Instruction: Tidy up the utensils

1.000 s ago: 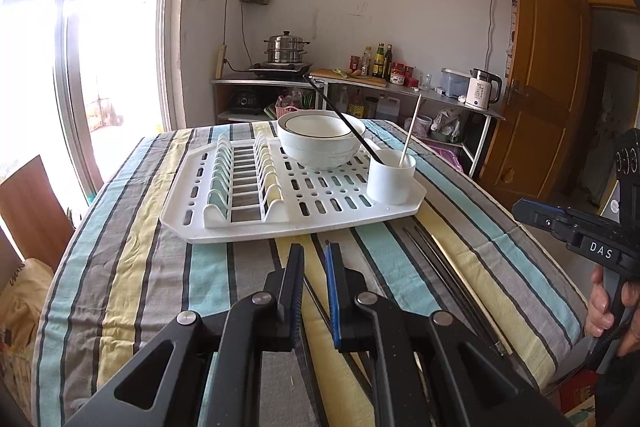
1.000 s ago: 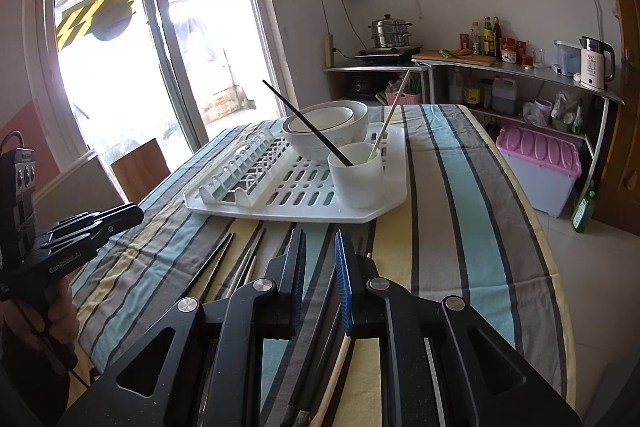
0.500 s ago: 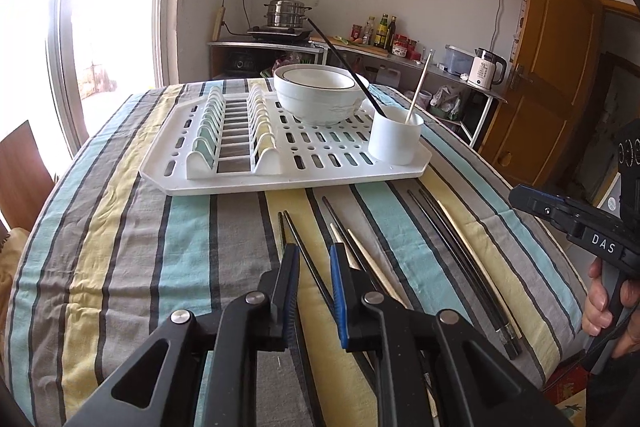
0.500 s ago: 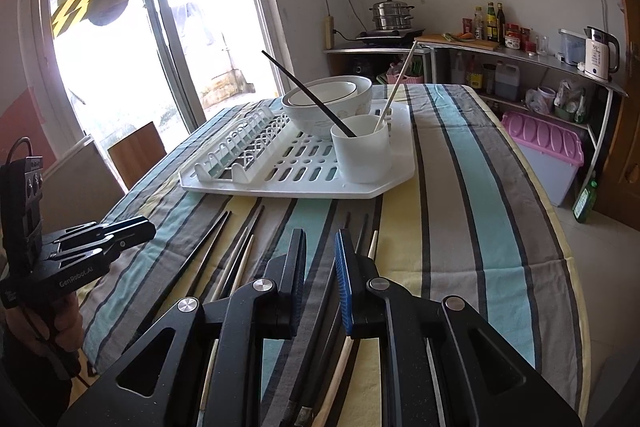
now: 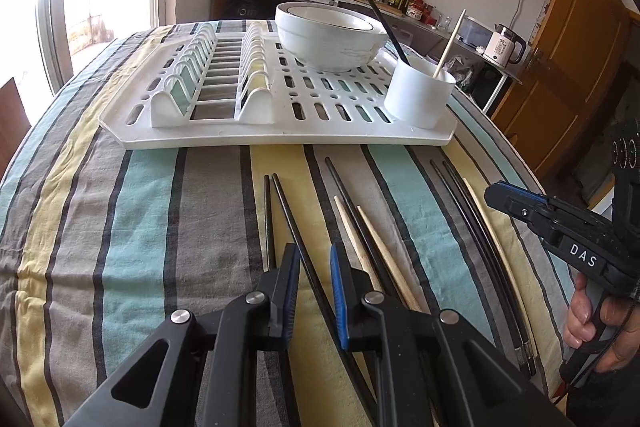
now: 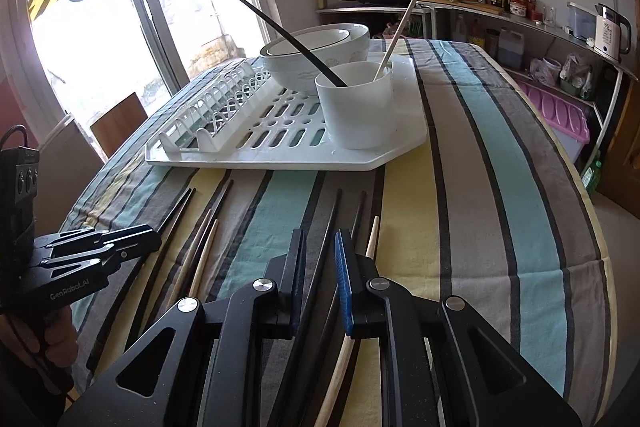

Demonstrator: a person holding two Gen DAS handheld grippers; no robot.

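Hovering released over black chopsticks (image 5: 298,227) on the striped-cloth surface (image 5: 132,219), the left claw (image 5: 314,259) risked pinching two; the right claw (image 6: 320,247) stood equally unclenched.

Left wrist view: you look low along the left gripper (image 5: 314,255), close over the striped tablecloth (image 5: 152,211), facing the drying rack (image 5: 280,131).
Right wrist view: same low, forward look from the right gripper (image 6: 320,247), nearer the white cup (image 6: 358,111).
Shared: rack, cup, chopsticks (image 5: 360,227), kitchen shelf (image 6: 520,19); each view catches the other gripper at its edge.
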